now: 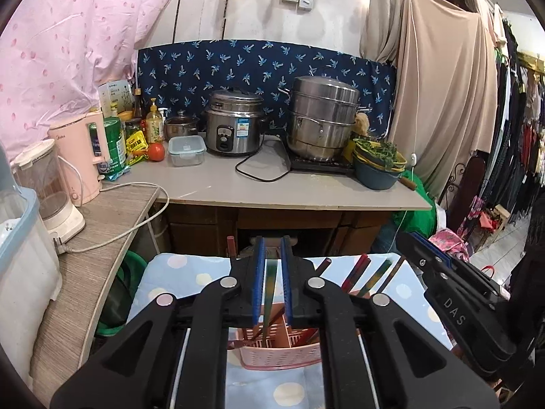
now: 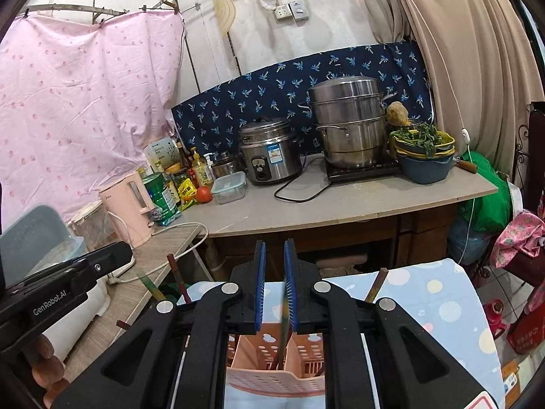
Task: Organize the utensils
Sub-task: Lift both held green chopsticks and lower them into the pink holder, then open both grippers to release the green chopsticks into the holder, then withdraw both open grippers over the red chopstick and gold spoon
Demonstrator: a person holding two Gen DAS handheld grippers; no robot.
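Chopsticks stand between the pads of both your tools. Your left tool (image 1: 272,266) has its blue pads nearly closed around a green-and-yellow chopstick (image 1: 269,293), whose lower end drops into the pink basket (image 1: 279,354) at 6 o'clock from the tips. Your right tool (image 2: 275,272) stands narrowly parted, a green chopstick (image 2: 282,320) running down beside its right pad into the same basket (image 2: 272,378); whether the pads press it you cannot tell. More chopsticks (image 1: 357,272) lean at 3 o'clock from the left tool. The basket sits on the dotted blue cloth (image 1: 177,272).
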